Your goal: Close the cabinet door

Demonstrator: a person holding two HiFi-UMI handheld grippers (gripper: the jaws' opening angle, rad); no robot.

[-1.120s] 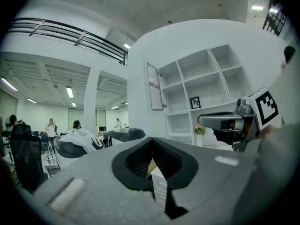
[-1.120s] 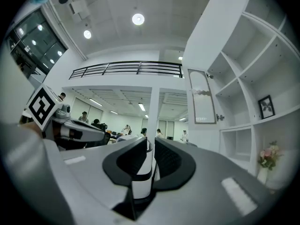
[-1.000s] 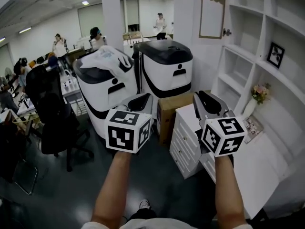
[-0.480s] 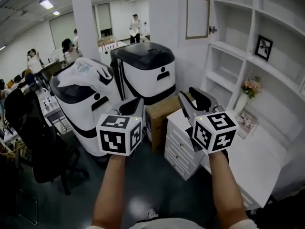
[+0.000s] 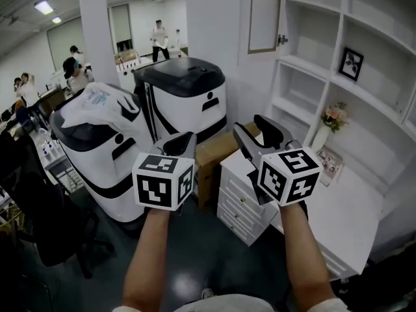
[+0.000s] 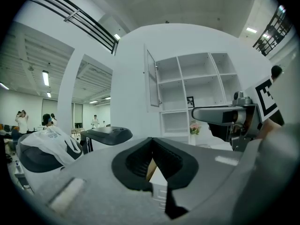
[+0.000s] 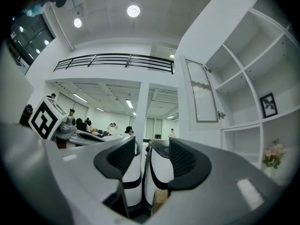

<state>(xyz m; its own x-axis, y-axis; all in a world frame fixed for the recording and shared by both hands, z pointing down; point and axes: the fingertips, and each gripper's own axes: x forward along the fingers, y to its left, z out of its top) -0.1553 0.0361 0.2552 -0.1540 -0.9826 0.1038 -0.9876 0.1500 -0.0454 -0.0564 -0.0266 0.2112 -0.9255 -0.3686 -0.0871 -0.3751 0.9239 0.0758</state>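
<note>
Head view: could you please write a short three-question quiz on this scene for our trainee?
1. True or false: the cabinet door is shut.
2. What stands on a shelf of the white shelving? A) a framed picture B) a kettle C) a clock
3. Fill in: the brown thing beside the drawer unit is a ____.

Key: 1 false, it stands open; 2 A; 3 cardboard box.
</note>
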